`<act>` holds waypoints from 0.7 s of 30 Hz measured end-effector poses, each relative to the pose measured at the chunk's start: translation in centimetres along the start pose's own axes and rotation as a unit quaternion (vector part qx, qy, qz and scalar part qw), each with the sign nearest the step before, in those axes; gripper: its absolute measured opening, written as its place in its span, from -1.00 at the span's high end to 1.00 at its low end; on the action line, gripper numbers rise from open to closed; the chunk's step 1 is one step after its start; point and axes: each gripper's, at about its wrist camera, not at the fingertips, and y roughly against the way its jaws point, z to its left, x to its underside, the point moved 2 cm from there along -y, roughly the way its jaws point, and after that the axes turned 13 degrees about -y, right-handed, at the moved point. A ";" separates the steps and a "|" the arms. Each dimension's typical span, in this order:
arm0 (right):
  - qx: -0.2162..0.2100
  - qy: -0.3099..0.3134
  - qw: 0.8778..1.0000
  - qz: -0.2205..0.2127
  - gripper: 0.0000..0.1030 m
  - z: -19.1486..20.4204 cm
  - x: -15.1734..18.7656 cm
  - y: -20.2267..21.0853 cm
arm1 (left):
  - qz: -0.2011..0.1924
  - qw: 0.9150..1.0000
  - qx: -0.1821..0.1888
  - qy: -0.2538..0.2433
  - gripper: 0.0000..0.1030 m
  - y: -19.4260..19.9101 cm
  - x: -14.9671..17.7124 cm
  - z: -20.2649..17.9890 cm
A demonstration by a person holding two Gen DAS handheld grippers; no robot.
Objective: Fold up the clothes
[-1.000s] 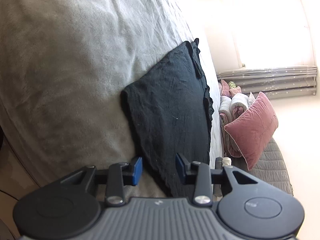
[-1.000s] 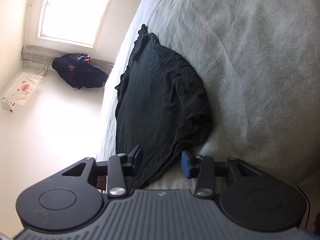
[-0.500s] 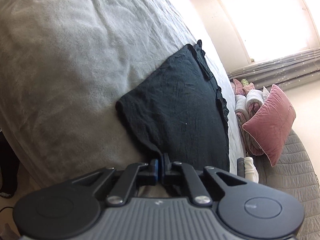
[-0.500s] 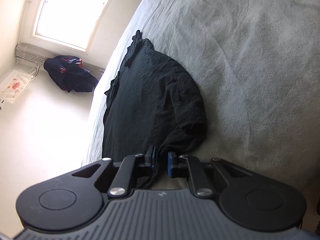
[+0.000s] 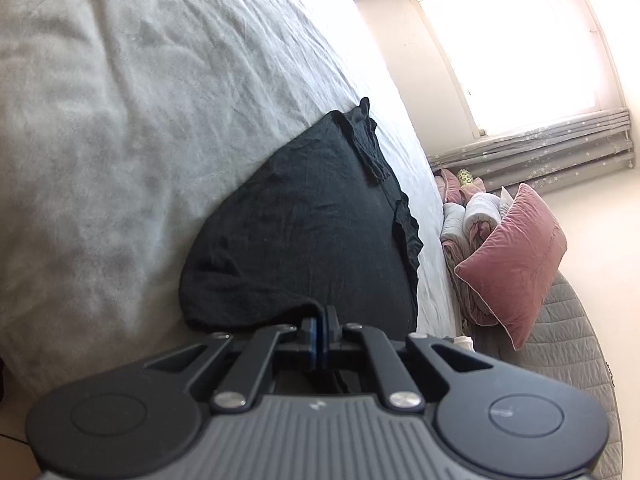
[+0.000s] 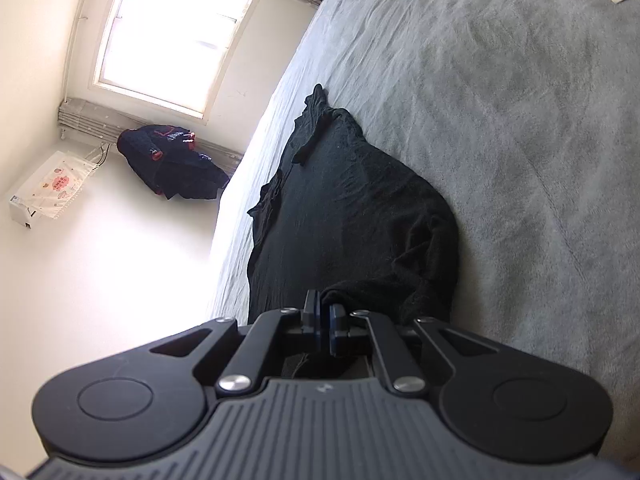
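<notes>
A black garment [image 5: 312, 232] lies partly folded on a grey bed cover [image 5: 140, 120]. Its near edge is lifted off the cover and curls up toward the camera. My left gripper [image 5: 320, 316] is shut on that near edge, with black cloth pinched between its blue pads. In the right wrist view the same black garment [image 6: 352, 216] stretches away across the bed cover [image 6: 500, 120], and my right gripper [image 6: 323, 304] is shut on the other near corner, cloth bunched between its pads. The far end of the garment rests flat, with a strap and a ruffled hem showing.
A pink velvet cushion [image 5: 516, 260] and rolled bedding [image 5: 472, 216] sit beyond the bed on a quilted grey seat [image 5: 568, 344]. A bright window [image 6: 176, 32] fills the far wall. Dark clothing [image 6: 172, 160] hangs below the window, beside a white wall unit [image 6: 48, 188].
Both grippers went from open around the garment's near edge to shut on it. The pinched edge has since risen and been carried forward over the garment.
</notes>
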 end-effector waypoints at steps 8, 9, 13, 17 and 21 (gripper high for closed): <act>0.030 0.057 0.998 0.005 0.88 1.9 -3.7 -5.9 | -0.002 0.998 -0.018 -0.063 0.95 -6.3 -4.8 -1.5; 0.033 0.065 0.997 0.007 0.88 2.1 -4.2 -6.7 | 0.001 0.997 -0.020 -0.071 0.96 -7.2 -5.3 -1.7; 0.047 0.096 0.994 0.017 0.88 2.8 -6.0 -9.9 | 0.012 0.994 -0.034 -0.102 0.96 -10.7 -7.3 -2.4; 0.054 0.112 0.992 0.024 0.89 3.0 -7.7 -12.5 | 0.017 0.991 -0.046 -0.122 0.96 -13.2 -9.2 -3.1; 0.055 0.121 0.991 0.022 0.90 3.6 -9.2 -14.3 | 0.013 0.988 -0.054 -0.142 0.95 -15.4 -11.5 -3.9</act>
